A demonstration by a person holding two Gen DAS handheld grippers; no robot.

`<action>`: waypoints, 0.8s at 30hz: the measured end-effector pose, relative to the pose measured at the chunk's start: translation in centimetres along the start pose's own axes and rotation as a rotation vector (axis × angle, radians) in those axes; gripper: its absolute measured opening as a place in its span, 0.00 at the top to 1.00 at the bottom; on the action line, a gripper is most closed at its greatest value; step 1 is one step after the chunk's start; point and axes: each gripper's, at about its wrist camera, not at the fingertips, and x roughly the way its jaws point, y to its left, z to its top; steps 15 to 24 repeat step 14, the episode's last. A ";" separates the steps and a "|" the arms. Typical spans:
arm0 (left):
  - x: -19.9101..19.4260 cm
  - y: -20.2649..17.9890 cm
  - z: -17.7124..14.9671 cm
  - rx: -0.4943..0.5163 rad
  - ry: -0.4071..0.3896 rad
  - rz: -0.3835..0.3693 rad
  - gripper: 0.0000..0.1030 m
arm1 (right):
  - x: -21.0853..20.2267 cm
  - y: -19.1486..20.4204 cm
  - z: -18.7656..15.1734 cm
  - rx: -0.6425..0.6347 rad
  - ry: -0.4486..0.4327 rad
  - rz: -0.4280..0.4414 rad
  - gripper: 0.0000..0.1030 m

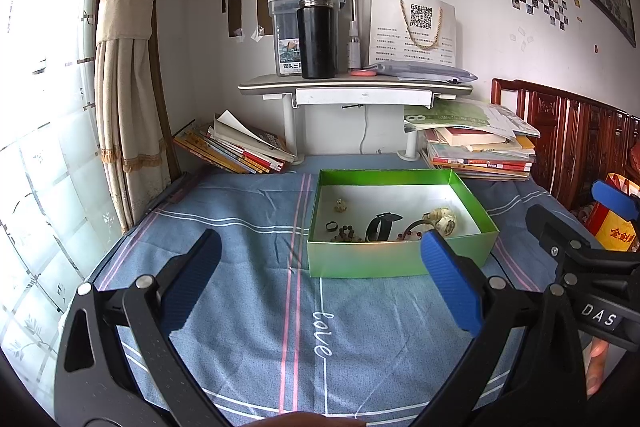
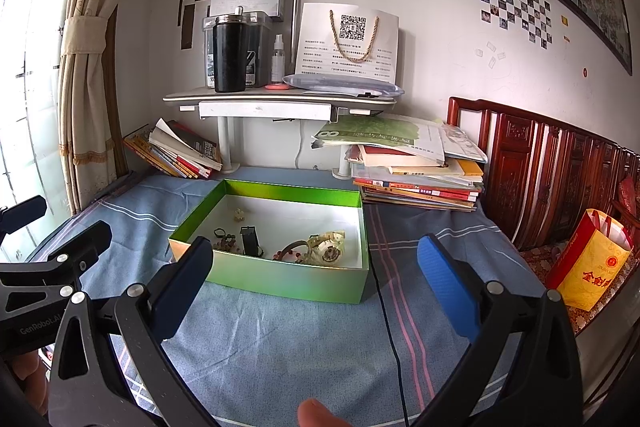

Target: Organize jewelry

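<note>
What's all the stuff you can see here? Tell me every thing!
box: 1, green with white inside, open, on the blue cloth
watch: 1, cream, inside the box, right side
band: 1, black, inside the box, middle
beads: 1 dark string, inside the box, left front
ring: 1, dark, inside the box, left
charm: 1, pale, inside the box, towards the back
cloth: 1, blue with stripes, covering the table
books: 2 piles, behind the box
cup: 1, black, on the shelf
bag: 1, red and yellow, on the wooden bench
left gripper: open, empty, in front of the box
right gripper: open, empty, in front of the box
</note>
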 end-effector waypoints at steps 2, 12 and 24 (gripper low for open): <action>0.0 0.0 0.0 -0.001 0.000 0.000 0.04 | 0.0 0.0 0.0 0.001 0.001 0.001 0.03; 1.3 0.2 -0.5 0.000 0.041 0.001 0.04 | 2.2 -1.1 -0.3 0.029 0.076 0.058 0.03; 2.4 0.6 -0.9 -0.009 0.074 0.012 0.04 | 4.1 -2.9 -0.4 0.079 0.138 0.073 0.03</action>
